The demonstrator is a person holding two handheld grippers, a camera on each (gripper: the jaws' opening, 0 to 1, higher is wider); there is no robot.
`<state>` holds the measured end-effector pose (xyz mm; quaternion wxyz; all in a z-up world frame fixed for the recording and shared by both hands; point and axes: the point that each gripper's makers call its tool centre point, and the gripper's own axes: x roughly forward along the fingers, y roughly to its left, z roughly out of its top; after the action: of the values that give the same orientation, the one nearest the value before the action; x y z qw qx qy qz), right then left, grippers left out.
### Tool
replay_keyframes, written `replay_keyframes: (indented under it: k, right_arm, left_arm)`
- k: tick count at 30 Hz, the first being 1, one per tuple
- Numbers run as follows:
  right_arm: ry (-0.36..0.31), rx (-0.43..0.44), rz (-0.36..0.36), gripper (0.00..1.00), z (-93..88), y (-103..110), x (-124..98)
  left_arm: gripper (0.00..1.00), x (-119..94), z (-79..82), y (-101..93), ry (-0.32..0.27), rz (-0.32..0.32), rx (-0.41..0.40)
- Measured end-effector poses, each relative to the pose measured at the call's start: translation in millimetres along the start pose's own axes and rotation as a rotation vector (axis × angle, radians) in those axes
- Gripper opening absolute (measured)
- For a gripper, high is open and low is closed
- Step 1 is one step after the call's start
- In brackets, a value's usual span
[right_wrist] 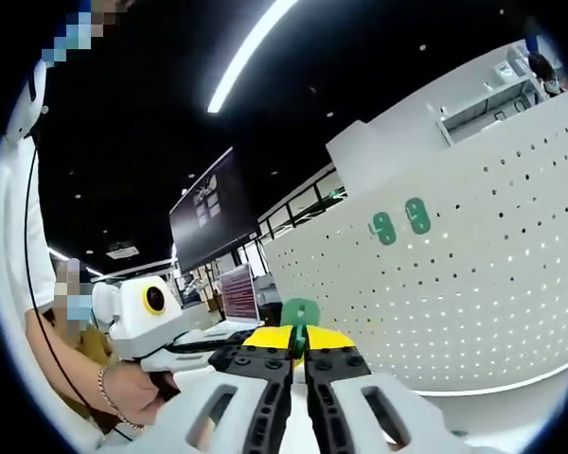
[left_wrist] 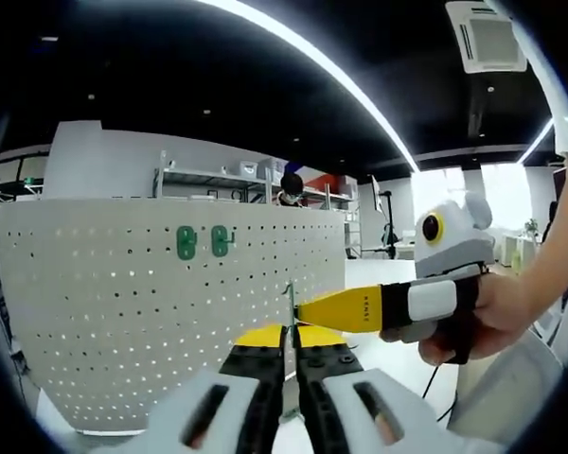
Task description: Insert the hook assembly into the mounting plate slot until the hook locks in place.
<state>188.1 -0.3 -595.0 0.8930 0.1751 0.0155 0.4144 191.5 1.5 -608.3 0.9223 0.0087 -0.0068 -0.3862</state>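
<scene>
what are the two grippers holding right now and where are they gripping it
The left gripper and right gripper both pinch the same green hook: the left on its thin metal stem, the right just below its green head, in front of the pegboard.

A long ceiling light strip [left_wrist: 312, 59] curves across the dark ceiling, with a ceiling air-conditioning unit [left_wrist: 486, 38] to its right. Behind the pegboard stands a metal shelving rack [left_wrist: 218, 180] carrying boxes, and a person [left_wrist: 290, 187] is beside it. A dark wall screen [right_wrist: 213, 219] hangs above a laptop [right_wrist: 239, 295].
</scene>
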Motion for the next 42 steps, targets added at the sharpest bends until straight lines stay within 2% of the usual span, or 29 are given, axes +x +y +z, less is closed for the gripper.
replay_keyframes:
  k: [8, 10, 17, 20, 27, 32, 37, 38, 40, 42]
  right_arm:
    - [0.018, -0.005, 0.005, 0.00, -2.5, 1, 1]
    - [0.017, -0.006, 0.007, 0.00, -2.4, 1, 1]
    - [0.024, -0.002, 0.008, 0.00, -4.0, 0, 1]
    - [0.024, 0.005, 0.007, 0.00, -4.2, 0, 1]
    - [0.027, 0.011, 0.002, 0.01, -4.7, -1, 1]
    - [0.031, 0.009, 0.000, 0.01, -4.8, -2, 1]
    - [0.035, -0.009, -0.001, 0.01, -4.2, -2, 1]
    - [0.039, -0.027, -0.003, 0.01, -4.2, -2, 1]
    - [0.074, -0.140, -0.053, 0.01, -4.7, -8, 0]
    - [0.070, -0.171, -0.049, 0.01, -1.9, -3, 2]
  left_arm:
    - [0.07, 0, -3.4, 0.8, 0.022, 0.003, 0.006]
    - [0.16, 1, -5.3, 3.9, 0.035, 0.013, -0.001]
    - [0.36, 0, -11.0, 6.9, 0.057, 0.017, -0.011]
    - [0.48, 1, -15.6, 8.2, 0.072, 0.026, -0.029]
    - [0.65, 4, -28.8, 5.3, 0.117, 0.004, -0.071]
    - [0.69, 5, -31.0, 3.1, 0.128, -0.003, -0.077]
    - [0.68, 5, -33.1, 0.6, 0.137, -0.012, -0.076]
    - [0.68, 5, -33.0, 0.4, 0.137, -0.012, -0.076]
    - [0.67, 5, -33.4, -0.1, 0.138, -0.016, -0.081]
    - [0.65, 5, -34.6, -0.8, 0.143, -0.020, -0.084]
